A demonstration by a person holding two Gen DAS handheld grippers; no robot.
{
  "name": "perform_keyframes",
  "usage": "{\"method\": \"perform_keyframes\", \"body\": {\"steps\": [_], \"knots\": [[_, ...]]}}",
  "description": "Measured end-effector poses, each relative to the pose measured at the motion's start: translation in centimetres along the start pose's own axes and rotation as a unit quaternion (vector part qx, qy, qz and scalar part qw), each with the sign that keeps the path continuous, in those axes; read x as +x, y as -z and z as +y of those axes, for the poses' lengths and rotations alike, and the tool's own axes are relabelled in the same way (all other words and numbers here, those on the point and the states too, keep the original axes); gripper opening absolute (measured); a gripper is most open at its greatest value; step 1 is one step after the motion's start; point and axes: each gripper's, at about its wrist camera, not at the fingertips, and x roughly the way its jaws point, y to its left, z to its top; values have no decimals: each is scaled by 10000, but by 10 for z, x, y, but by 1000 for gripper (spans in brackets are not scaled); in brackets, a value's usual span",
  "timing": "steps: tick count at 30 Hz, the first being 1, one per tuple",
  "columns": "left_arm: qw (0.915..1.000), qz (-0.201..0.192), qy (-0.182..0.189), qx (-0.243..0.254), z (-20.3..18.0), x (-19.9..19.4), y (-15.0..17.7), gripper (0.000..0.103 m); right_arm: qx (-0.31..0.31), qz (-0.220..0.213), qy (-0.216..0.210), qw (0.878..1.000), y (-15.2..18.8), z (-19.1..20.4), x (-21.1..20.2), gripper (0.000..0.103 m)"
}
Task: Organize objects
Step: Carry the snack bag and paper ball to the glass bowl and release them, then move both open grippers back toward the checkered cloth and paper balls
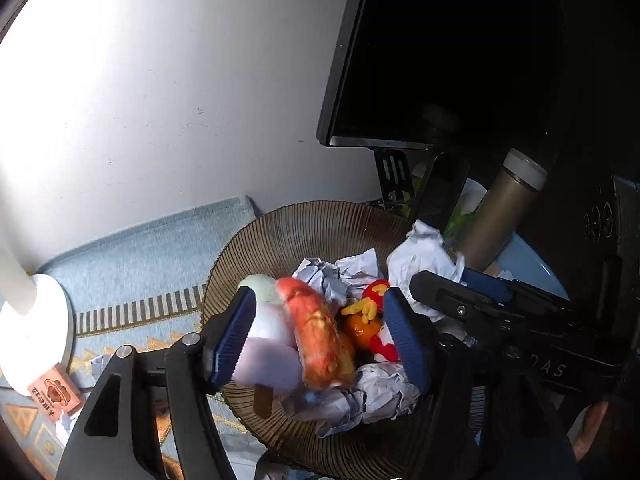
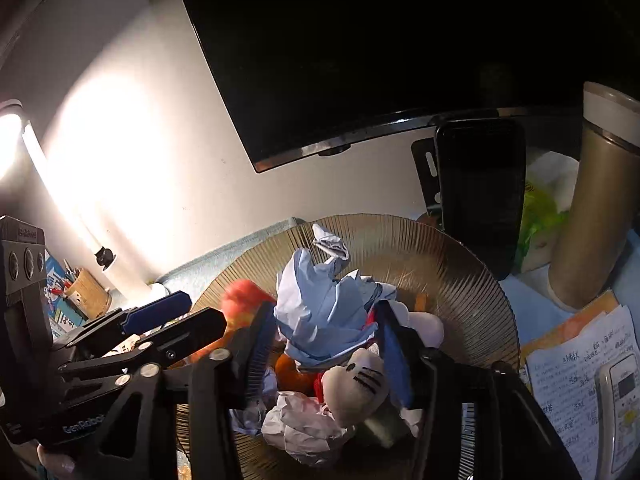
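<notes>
A ribbed brown bowl (image 1: 304, 224) holds crumpled paper, toy food and small plush toys; it also shows in the right wrist view (image 2: 460, 280). My left gripper (image 1: 320, 336) is open above the bowl, its blue pads either side of a toy popsicle (image 1: 268, 344) and a red-orange toy sausage (image 1: 320, 336). My right gripper (image 2: 324, 332) is shut on a crumpled blue-white paper ball (image 2: 324, 312) above a white cat plush (image 2: 356, 384). The right gripper shows at the right of the left wrist view (image 1: 460, 288).
A dark monitor (image 1: 440, 52) stands behind the bowl. A gold thermos (image 2: 592, 216), a black phone (image 2: 480, 192) and papers with a remote (image 2: 616, 400) lie to the right. A white lamp base (image 1: 32, 332) and a small pink box (image 1: 56, 392) are left.
</notes>
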Motion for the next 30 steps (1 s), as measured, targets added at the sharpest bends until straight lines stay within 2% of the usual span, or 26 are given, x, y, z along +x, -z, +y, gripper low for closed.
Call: {"method": "perform_keyframes", "body": {"steps": [1,2,7,12,14,15,17,18,22,24,28,30], "knots": [[10000,-29,62,-63,4,-4,0,73,56,-6,-11,10000,0,-3,0,70],[9998,-59,117,-124,8,-9,0,73,108,-32,-53,9999,1,-6,-2,72],[9994,-300,85,-124,18,-46,3,73,269,-154,-139,9994,3,-9,-22,72],[9983,-573,-104,-85,29,-92,15,73,159,-246,-211,9993,12,15,-48,72],[9973,-690,-267,-22,34,-112,22,73,62,-275,-289,9992,18,32,-60,72],[9966,-741,-348,5,38,-122,26,76,16,-270,-361,9990,22,44,-64,72],[9947,-868,-543,-5,51,-143,34,96,-52,-242,-526,9983,30,63,-73,72],[9930,-971,-674,-37,59,-154,39,98,-61,-232,-609,9979,35,72,-77,72],[9854,-1180,-1204,-248,93,-189,59,98,-20,3,-897,9960,54,106,-81,73],[9837,-1208,-1218,-536,116,-198,70,98,7,173,-1032,9945,64,124,-78,73],[9783,-999,-1536,-962,159,-189,100,98,-114,465,-1032,9935,91,156,-63,73],[9764,-814,-1671,-1095,174,-177,118,98,-327,523,-821,9947,108,168,-50,73]]}}
